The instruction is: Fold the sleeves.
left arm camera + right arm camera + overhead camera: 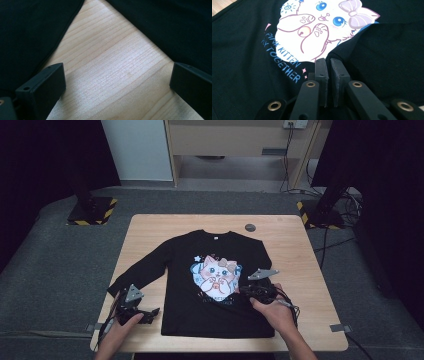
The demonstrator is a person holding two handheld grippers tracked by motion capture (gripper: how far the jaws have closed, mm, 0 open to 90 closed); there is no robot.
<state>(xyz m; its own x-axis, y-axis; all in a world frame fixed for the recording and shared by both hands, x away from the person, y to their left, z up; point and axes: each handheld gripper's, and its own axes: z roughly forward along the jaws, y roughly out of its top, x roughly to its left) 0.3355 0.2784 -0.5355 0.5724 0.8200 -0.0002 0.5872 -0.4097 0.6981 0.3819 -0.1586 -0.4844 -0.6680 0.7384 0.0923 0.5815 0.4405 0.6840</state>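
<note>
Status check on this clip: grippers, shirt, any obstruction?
Left gripper open, over bare wooden table between sleeve and body. Right gripper shut on a fold of the black long-sleeved kitten-print shirt. Right sleeve folded across the front. Nothing in the way.

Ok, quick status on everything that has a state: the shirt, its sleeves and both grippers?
Black shirt: flat on the table, print up.
Left sleeve: spread out to the side.
Right sleeve: folded in over the body, edge pinched.
Left gripper: open above bare wood.
Right gripper: fingers shut on the right sleeve.
</note>
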